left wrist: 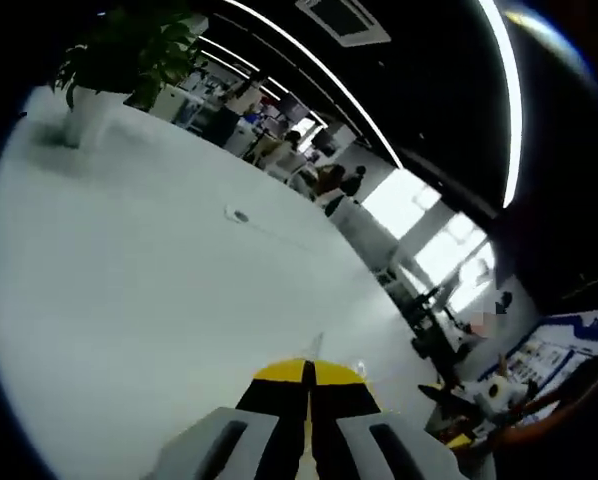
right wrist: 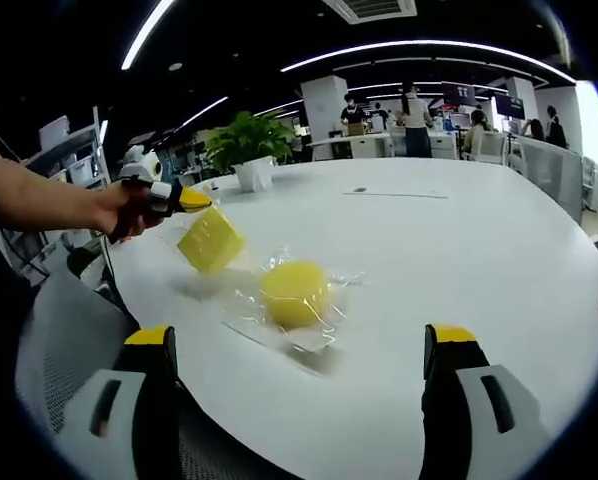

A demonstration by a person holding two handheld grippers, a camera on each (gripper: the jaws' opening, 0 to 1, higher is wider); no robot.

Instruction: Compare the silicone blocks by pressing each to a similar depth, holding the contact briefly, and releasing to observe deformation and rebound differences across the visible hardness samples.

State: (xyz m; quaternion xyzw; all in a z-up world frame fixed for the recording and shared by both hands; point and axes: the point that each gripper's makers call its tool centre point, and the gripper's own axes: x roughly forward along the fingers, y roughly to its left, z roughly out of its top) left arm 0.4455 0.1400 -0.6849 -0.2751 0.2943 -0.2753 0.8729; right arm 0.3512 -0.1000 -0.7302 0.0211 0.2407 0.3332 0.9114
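A yellow round silicone block (right wrist: 294,292) lies in clear wrap on the white table (right wrist: 459,250). My right gripper (right wrist: 298,334) stands wide open just short of it, one jaw on either side, touching nothing. To the left, a hand holds my left gripper (right wrist: 184,198) above the table. A yellow square block (right wrist: 210,240) hangs tilted just below its tip, seemingly by its clear wrap. In the left gripper view the left gripper (left wrist: 307,375) has its yellow-black jaws pressed together, with a sliver of clear film (left wrist: 317,346) poking out past them.
A potted plant (right wrist: 247,150) (left wrist: 129,50) stands at the table's far side. A small dark object with a thin cable (right wrist: 357,190) (left wrist: 239,215) lies further out. A grey mesh chair (right wrist: 49,340) sits by the near left edge. People work at desks behind.
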